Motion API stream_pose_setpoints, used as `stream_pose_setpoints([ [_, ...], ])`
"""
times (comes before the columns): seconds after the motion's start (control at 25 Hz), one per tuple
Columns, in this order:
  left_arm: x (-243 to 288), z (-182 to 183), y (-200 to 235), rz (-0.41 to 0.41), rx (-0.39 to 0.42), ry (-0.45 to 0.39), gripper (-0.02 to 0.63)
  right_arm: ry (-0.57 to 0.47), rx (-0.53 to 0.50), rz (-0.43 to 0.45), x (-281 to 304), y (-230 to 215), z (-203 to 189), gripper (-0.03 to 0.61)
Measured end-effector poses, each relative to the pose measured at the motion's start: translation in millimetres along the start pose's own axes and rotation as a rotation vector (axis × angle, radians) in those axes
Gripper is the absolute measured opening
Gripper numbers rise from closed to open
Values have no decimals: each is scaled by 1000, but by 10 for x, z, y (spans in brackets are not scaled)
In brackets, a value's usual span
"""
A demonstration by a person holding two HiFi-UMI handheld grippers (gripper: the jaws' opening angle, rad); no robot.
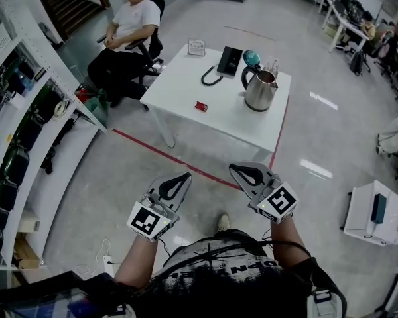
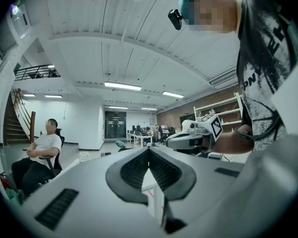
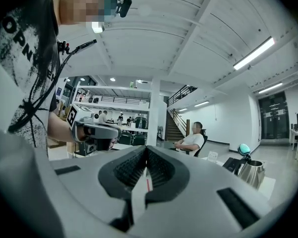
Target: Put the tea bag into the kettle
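Note:
A steel kettle with its lid open stands on the white table ahead of me; it also shows at the right in the right gripper view as the kettle. A small red tea bag lies on the table near its front edge, left of the kettle. My left gripper and right gripper hang over the floor, well short of the table, both shut and empty. Each sees the other: the right gripper in the left gripper view, the left gripper in the right gripper view.
On the table also lie a black flat device with a cable, a small box and a teal lid. A person sits in a chair left of the table. Shelving runs along my left. Red tape marks the floor.

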State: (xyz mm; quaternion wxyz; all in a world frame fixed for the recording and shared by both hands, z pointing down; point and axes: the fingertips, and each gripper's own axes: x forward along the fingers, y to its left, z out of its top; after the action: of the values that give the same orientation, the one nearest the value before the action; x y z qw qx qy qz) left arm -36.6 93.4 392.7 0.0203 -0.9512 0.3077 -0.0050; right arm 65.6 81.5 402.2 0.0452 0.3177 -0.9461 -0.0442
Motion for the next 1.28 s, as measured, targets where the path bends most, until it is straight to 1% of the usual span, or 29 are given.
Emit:
stream_pose_setpoints([
  [0.12, 223, -86, 98, 33, 14, 23, 11, -4, 2, 21, 0, -280, -38, 10],
  [0.24, 434, -83, 129, 51, 2, 23, 11, -9, 5, 33, -11, -526, -77, 11],
  [0.32, 570, -40, 133, 57, -7, 11, 11, -11, -4, 42, -12, -657, -86, 10],
  [0.52, 810, -149, 191, 82, 14, 34, 11, -15, -1, 55, -50, -933, -162, 10],
  [0.64, 943, -113, 226, 93, 21, 44, 11, -24, -1, 57, -71, -1071, -169, 11],
  [0.76, 1075, -61, 230, 89, 24, 34, 11, -31, 3, 55, -92, -1201, -187, 11],
  [0.92, 1181, -111, 261, 91, 33, 55, 11, -39, 9, 49, -120, -1314, -222, 11],
  [1.04, 1241, -107, 292, 88, 39, 45, 11, -36, 9, 50, -110, -1381, -228, 11],
  [1.28, 1329, -109, 386, 87, 23, 53, 11, -32, 10, 44, -37, -1503, -246, 11],
])
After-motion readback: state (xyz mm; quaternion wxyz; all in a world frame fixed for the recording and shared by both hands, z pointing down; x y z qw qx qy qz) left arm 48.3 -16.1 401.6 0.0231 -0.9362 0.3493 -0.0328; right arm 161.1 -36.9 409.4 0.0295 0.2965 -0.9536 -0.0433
